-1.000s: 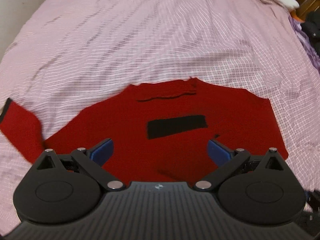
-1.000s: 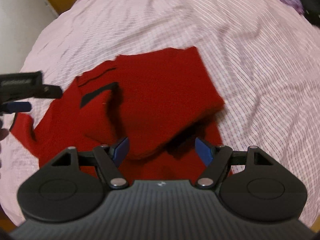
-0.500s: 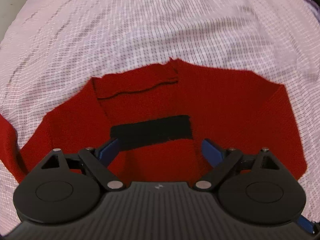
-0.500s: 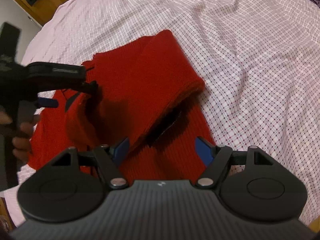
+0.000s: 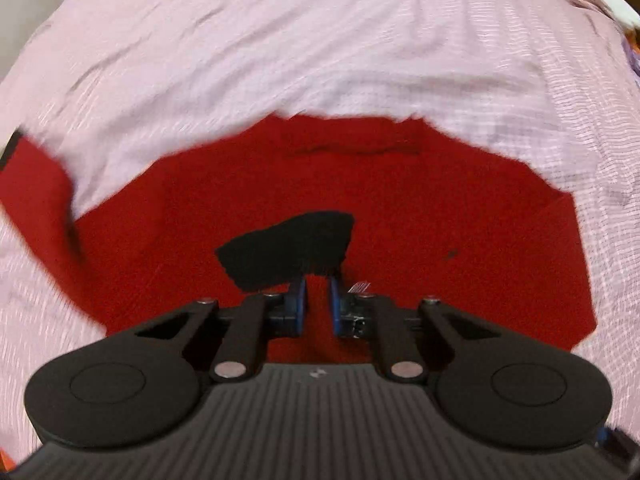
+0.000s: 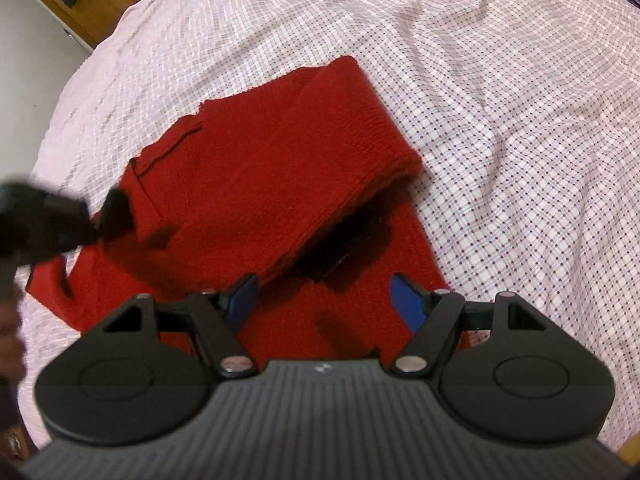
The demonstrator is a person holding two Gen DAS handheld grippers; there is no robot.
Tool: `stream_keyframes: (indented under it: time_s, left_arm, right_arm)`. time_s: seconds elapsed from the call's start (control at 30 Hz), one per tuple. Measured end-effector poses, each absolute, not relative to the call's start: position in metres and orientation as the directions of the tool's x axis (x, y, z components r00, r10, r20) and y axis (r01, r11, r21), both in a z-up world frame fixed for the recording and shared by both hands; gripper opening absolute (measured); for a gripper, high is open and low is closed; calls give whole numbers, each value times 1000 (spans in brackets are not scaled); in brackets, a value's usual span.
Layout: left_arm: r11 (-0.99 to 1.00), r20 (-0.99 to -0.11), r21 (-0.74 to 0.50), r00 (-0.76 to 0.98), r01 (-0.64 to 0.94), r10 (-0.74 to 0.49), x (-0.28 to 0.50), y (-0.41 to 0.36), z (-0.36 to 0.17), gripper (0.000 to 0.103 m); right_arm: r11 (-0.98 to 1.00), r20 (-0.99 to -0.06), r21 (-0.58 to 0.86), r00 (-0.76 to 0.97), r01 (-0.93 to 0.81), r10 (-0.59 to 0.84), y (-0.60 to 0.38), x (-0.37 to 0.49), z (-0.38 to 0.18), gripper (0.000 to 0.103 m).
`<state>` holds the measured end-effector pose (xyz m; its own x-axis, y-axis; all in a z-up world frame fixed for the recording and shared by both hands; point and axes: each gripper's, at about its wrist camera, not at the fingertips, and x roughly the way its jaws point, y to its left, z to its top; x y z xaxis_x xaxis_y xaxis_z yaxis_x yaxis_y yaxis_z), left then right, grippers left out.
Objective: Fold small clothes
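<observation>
L gripper (image 5: 318,286) clamped on black cuff (image 5: 288,246) atop red sweater (image 5: 420,216); R gripper (image 6: 324,296) jaws apart above sweater, on checked sheet (image 6: 500,100).

My two hand-held grippers: matte black plastic, blue finger pads.

My left gripper (image 5: 318,300) has a ribbed dark grey housing, two round black discs, black linkage arms on silver pivot screws, blue pads (image 5: 299,300) and a small white logo. My right gripper (image 6: 325,300) is the same build, with blue pads (image 6: 406,302). My bare-skinned left hand (image 6: 10,336) shows blurred at the right view's edge.
</observation>
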<state>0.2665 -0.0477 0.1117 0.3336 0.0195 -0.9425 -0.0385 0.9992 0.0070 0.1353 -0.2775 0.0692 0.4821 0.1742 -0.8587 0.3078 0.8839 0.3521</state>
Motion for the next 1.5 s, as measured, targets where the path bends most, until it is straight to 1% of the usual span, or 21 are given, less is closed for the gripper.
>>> stream_keyframes:
  time_s: [0.13,0.3,0.43,0.47,0.53,0.6,0.7,0.77,0.87,1.03,1.17,1.27,1.37,1.43,1.47,1.5]
  left_arm:
    - [996,-968,-3,249,-89,19,236,-18,99,14]
    - [995,-987,6,159,-104,23,201,-2,74,15]
    - [990,-991,2,135,-142,21,184,8,64,38]
    - [988,-991,-5,131,-152,16,180,12,63,40]
    - [984,-992,-22,129,-175,0,171,20,63,50]
    - [982,-991,-41,132,-185,-17,161,31,68,53]
    - [982,-989,-50,149,-180,-23,147,47,73,53]
    - [982,-980,-67,199,-178,-31,143,55,83,53]
    - [988,-969,-46,248,-146,-8,156,61,89,53]
    - [994,-963,-29,270,-103,0,193,62,73,52]
    - [998,-963,-44,267,-51,-28,214,61,53,51]
    - [997,-966,-49,256,-52,-34,226,59,39,52]
    - [996,-965,-60,260,-60,-42,230,58,30,54]
    - [994,-966,-67,256,-83,-44,233,61,27,59]
    - [991,-967,-82,251,-109,-52,235,63,26,60]
    - [986,-967,-101,248,-134,-65,237,66,26,64]
  right_arm:
    - [894,-862,347,473,285,183,-270,137,68,74]
    - [903,-869,338,457,264,192,-259,137,68,74]
    - [910,-875,329,444,254,193,-257,135,66,74]
    - [910,-877,327,441,254,192,-257,134,66,74]
    - [911,-879,324,437,254,191,-257,134,65,74]
    - [914,-880,321,437,250,189,-256,134,66,74]
    - [916,-879,318,438,246,187,-255,134,68,74]
    - [917,-879,314,440,244,184,-255,136,68,74]
    - [920,-882,305,436,246,176,-254,137,68,74]
    - [928,-884,289,437,235,165,-252,135,70,74]
    - [931,-889,277,431,237,155,-252,132,69,74]
    - [930,-892,274,427,245,150,-253,131,68,74]
    - [930,-889,271,434,248,144,-256,134,69,74]
    - [928,-884,275,445,253,140,-260,140,71,74]
    - [928,-881,274,453,254,136,-263,144,73,74]
    - [929,-877,271,463,253,130,-266,148,76,74]
